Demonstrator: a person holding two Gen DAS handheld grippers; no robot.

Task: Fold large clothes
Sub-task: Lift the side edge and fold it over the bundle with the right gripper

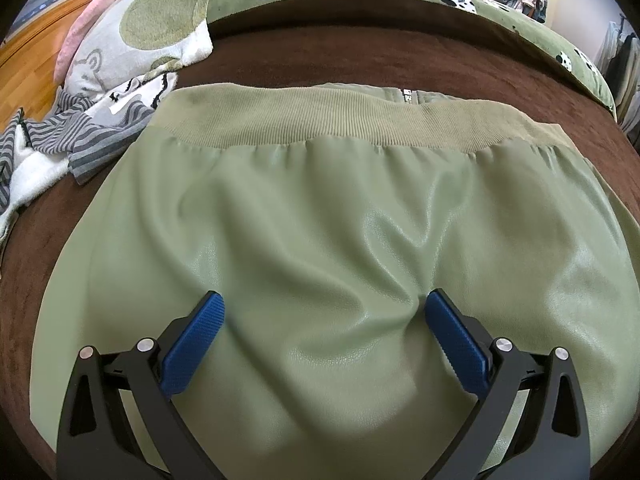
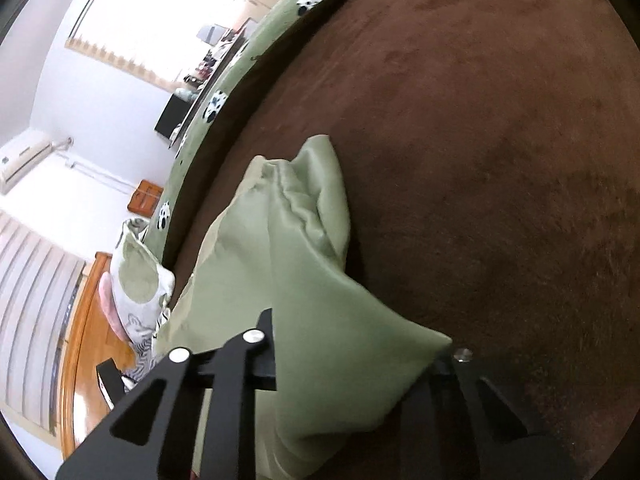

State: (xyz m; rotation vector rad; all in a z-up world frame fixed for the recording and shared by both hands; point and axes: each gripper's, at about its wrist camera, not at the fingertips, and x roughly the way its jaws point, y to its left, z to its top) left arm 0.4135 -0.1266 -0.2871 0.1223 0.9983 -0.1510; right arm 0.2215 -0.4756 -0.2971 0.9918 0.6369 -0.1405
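Mid-fold on a bedroom bed: the left gripper (image 1: 322,308) hovers low over the green jacket (image 1: 320,220), its blue pads (image 1: 192,348) spread wide and empty, pointing toward the ribbed hem (image 1: 320,124). The right gripper (image 2: 352,364), rolled on its side, appears clamped on a gathered sleeve or corner of the same jacket (image 2: 296,280), lifted off the brown blanket (image 2: 480,140); its fingertips are hidden by cloth. Judged from this, the next move calls for carrying the raised part across the flat body while the left steadies it. Beyond lie a patterned pillow (image 1: 152,28) and striped cloth (image 1: 80,136).
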